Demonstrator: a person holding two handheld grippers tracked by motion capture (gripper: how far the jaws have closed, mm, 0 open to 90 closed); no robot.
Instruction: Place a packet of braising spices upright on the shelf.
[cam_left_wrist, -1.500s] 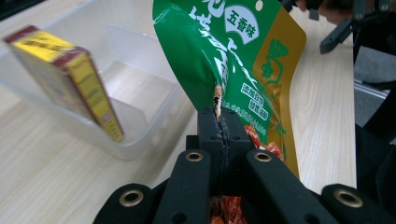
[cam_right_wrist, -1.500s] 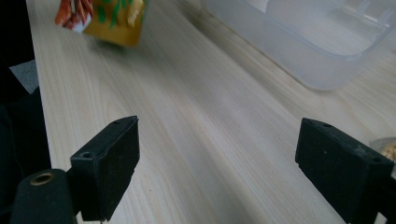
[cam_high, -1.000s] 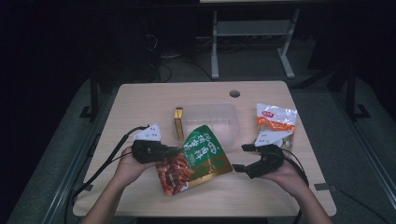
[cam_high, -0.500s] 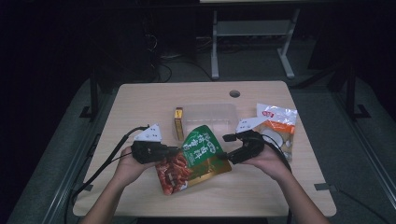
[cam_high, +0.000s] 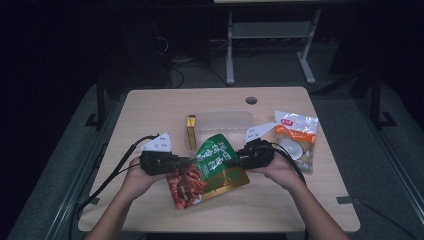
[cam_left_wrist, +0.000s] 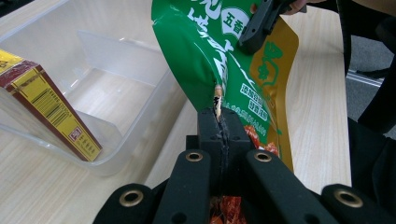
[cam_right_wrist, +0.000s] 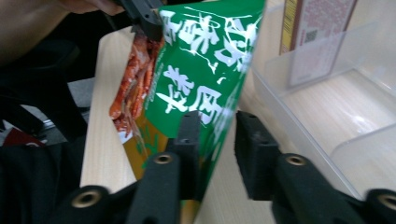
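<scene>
Dark room all round; I work over a pale wooden table (cam_high: 150, 115) on grey carpet, a white desk frame standing far back. Nearest me, my left gripper (cam_high: 186, 162) is clamped tight on the snack pouch's (cam_high: 212, 170) edge, at nine o'clock of it. My right gripper (cam_high: 231, 163) sits at three o'clock; its jaws have just been closing, the pouch edge is between them, one jaw on it, the other with a gap. The pouch hangs between them, its long axis running from seven o'clock to one, green end away from me. Beyond lie a clear plastic box (cam_high: 225, 122), a yellow carton (cam_high: 191, 132) and an orange-white packet (cam_high: 296, 137).
</scene>
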